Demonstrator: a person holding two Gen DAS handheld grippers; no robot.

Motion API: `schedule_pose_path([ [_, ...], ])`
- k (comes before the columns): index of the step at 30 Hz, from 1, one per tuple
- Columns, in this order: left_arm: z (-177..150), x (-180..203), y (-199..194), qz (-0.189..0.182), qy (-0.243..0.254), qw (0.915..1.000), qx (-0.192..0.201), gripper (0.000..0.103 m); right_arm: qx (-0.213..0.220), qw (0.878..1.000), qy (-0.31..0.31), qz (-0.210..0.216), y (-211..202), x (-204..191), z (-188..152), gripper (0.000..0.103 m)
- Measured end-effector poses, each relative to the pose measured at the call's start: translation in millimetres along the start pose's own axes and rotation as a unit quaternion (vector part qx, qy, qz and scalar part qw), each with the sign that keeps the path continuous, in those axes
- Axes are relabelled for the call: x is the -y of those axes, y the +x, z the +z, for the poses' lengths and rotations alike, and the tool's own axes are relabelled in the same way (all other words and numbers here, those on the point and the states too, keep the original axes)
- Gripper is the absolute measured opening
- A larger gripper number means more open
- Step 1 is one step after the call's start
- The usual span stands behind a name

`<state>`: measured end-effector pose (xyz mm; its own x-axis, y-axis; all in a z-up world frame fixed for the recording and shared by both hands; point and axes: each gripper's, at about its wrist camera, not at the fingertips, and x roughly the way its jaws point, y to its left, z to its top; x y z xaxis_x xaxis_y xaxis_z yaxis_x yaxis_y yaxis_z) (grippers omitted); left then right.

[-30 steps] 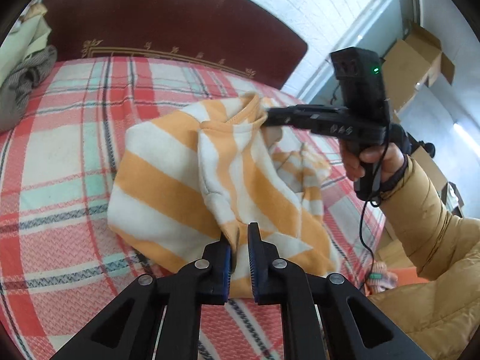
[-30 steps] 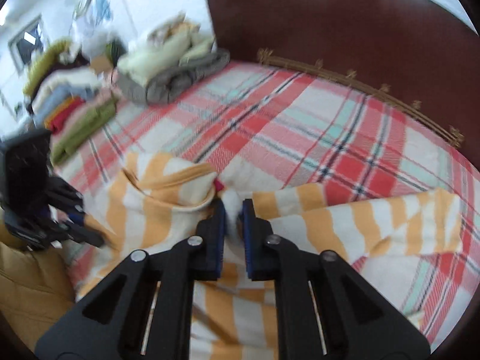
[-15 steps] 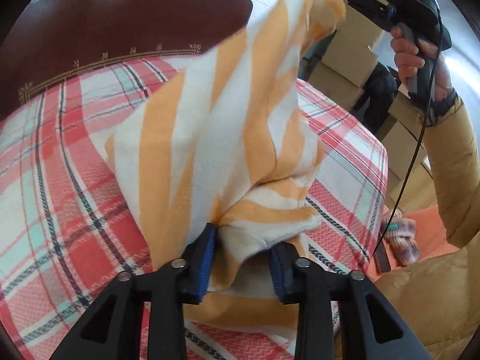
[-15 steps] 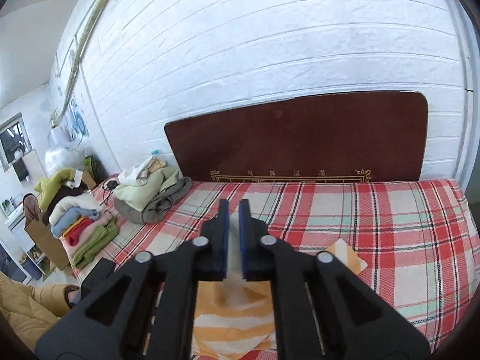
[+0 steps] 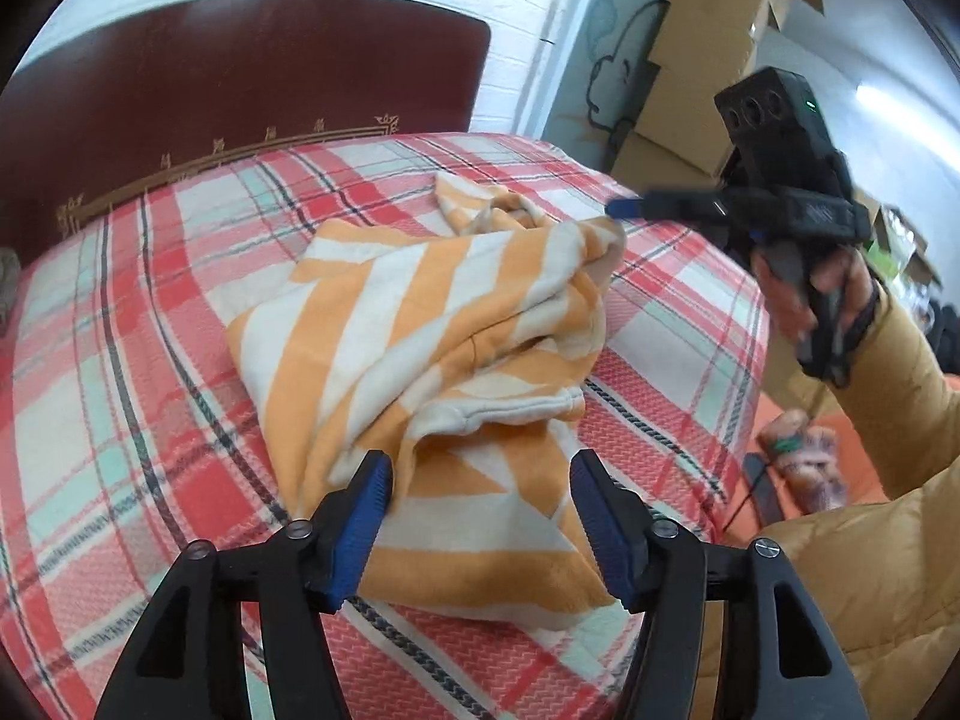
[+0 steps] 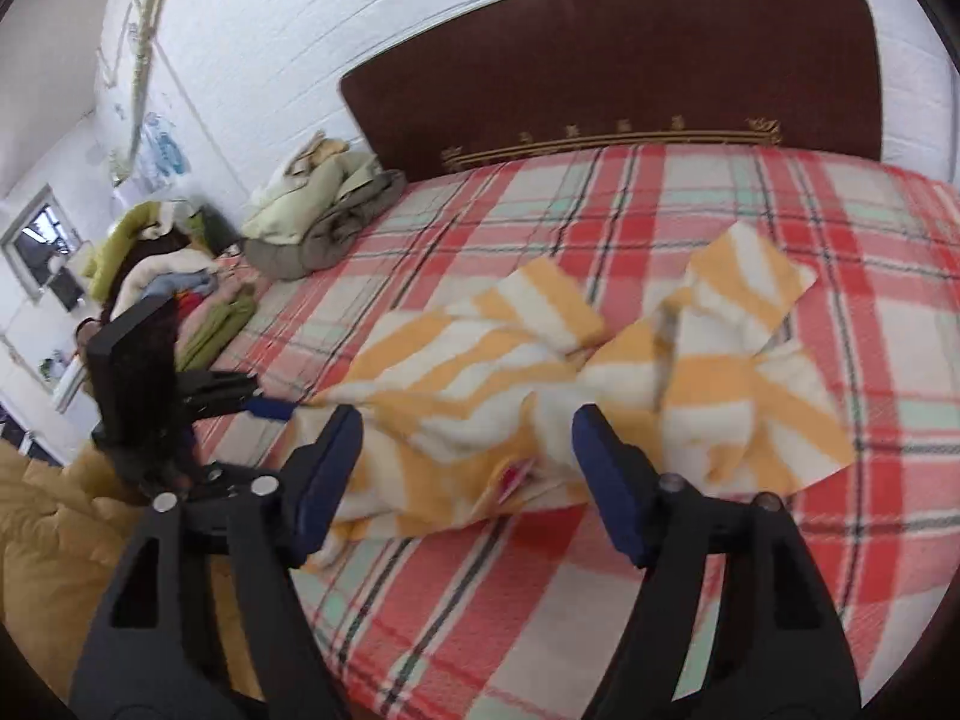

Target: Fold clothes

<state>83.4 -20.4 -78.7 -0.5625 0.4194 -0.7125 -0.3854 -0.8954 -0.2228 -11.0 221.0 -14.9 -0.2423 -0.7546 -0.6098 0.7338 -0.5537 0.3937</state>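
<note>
Orange-striped garment [image 5: 444, 330] crumpled between open left tongs [image 5: 480, 516]

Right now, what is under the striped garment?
The striped garment lies crumpled on the plaid bedspread. Anything between its folds is hidden, apart from a small pink-red patch at its near edge.

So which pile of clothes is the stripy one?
The orange-and-white striped garment, crumpled in the middle of the plaid bed between both open hand-held grippers. The pale green and grey pile by the headboard is plain.
</note>
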Motion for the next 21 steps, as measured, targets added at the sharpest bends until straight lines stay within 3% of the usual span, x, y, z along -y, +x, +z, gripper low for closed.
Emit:
schedule_pose_path([
  [4,8,1,13,0.017,0.023,0.9996,-0.008,0.062,-0.003,0.998,0.058,0.033,15,4,-34,0.068],
  [5,10,0,17,0.022,0.026,0.9994,-0.013,0.057,-0.007,0.997,0.072,0.030,22,4,-39,0.068],
  [7,11,-2,25,0.017,0.033,0.9990,-0.025,0.038,-0.010,0.995,0.095,0.027,35,11,-44,0.063],
  [8,12,-1,27,0.019,0.038,0.9987,-0.028,0.029,-0.009,0.994,0.107,0.024,41,16,-45,0.047],
  [11,11,2,26,0.027,0.046,0.9982,-0.028,0.010,0.000,0.993,0.118,0.024,52,18,-44,0.014],
  [17,8,-4,-25,-0.032,-0.011,0.9987,0.039,0.007,0.078,0.985,0.103,0.116,14,-16,-18,0.008],
  [21,7,-3,-70,-0.082,-0.027,0.9920,0.092,0.007,0.084,0.983,0.060,0.150,19,-54,21,0.008],
])
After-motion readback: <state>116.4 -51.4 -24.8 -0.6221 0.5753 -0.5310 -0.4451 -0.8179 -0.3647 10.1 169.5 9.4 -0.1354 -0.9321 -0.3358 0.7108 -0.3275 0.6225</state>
